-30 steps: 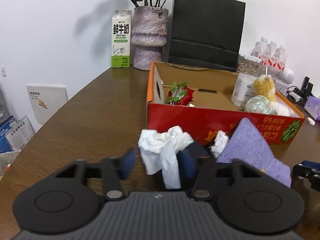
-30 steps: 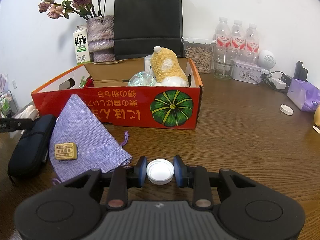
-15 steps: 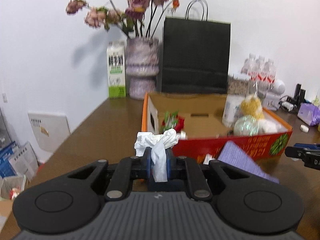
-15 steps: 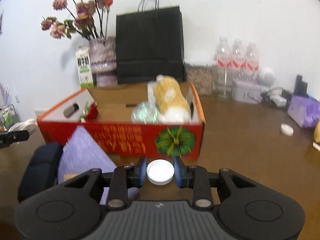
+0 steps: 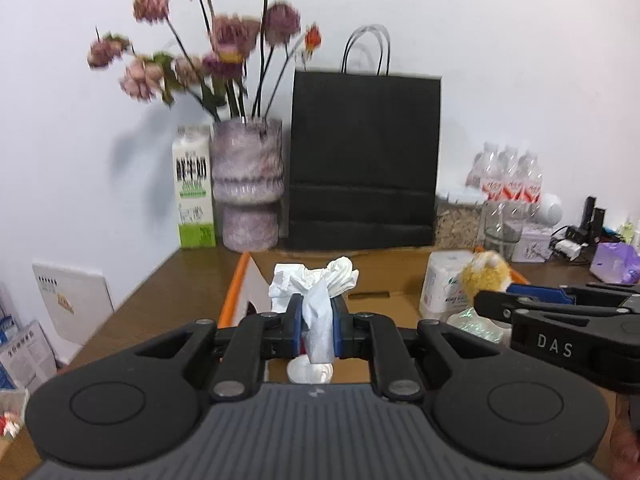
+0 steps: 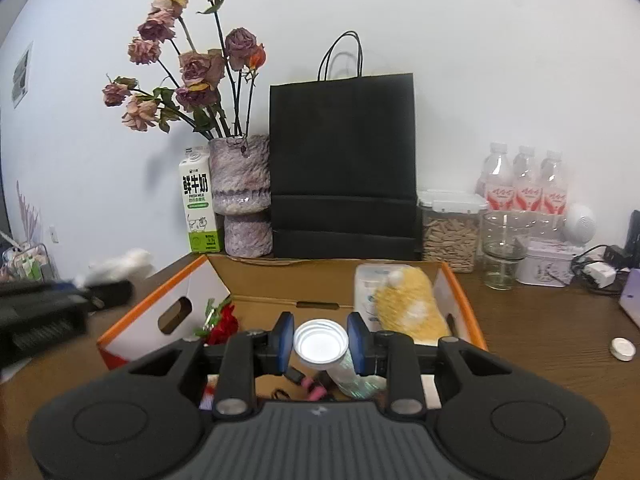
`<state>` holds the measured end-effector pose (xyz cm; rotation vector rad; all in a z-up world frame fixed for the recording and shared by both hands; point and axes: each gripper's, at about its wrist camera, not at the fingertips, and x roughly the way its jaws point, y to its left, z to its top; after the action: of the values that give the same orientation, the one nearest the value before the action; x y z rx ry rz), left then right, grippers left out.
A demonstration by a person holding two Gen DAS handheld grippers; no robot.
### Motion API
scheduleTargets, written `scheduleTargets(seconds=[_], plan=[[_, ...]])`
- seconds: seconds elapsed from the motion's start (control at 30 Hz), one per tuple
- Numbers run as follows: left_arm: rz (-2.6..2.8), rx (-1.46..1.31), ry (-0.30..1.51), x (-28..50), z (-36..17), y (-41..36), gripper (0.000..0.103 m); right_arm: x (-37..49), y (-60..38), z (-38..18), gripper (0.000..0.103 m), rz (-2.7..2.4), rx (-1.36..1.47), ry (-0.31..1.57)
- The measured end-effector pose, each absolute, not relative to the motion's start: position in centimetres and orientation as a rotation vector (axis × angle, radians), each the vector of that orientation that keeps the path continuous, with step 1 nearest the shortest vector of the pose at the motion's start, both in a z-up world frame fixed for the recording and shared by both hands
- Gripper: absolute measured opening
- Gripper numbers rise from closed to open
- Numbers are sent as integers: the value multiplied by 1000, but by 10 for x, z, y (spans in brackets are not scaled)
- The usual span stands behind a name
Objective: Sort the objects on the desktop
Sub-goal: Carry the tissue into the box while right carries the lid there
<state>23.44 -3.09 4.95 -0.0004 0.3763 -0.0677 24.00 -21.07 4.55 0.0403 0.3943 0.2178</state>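
Above the open orange cardboard box (image 6: 460,292), two held items are shown ready for sorting. A crumpled white tissue (image 5: 316,284) is pinched in the left gripper (image 5: 316,330), whose jaws are pressed tightly together on a thin hanging fold, with the bulk of the wad bunched above the pads. A white bottle cap (image 6: 320,344) is clamped by its rim in the right gripper (image 6: 320,342), open side toward the camera, over the box interior.

Several risks may be judged from this arrangement. The tissue could be torn or could slip free, since only a narrow twist is gripped; if released too early it might be dropped on the box's left wall or outside it. The cap, being smooth and held on two small contact points, could be twisted out and sent rolling across the table. A collision between the two grippers is also possible, as the right one is seen close alongside in the left wrist view.

A plush toy (image 6: 412,308), a tissue pack (image 5: 444,284), an artificial red rose (image 6: 224,322) and an iridescent ball are already held in the box. The surface is a brown wooden table (image 6: 552,320) against a white wall, along which are ranged a milk carton (image 6: 200,204), a marbled vase (image 6: 242,204) of dried roses, a black paper bag (image 6: 344,168), a lidded container of seeds (image 6: 450,232), a glass jar (image 6: 504,252) and water bottles (image 6: 524,184). A second cap (image 6: 622,349) is left on the table at right.
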Motion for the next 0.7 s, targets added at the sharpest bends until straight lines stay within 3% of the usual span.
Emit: scheduleTargets(seconds=[0.6,0.67,0.7], plan=[[-77,8,492,267,3,-35,17,278,-203,-3,28,259,29,489],[-68,7,485,266,4,-34,27,276,-203,-2,28,258,29,482],[-62,9,477,264,4,-34,43,275,-203,-2,29,252,28,477]])
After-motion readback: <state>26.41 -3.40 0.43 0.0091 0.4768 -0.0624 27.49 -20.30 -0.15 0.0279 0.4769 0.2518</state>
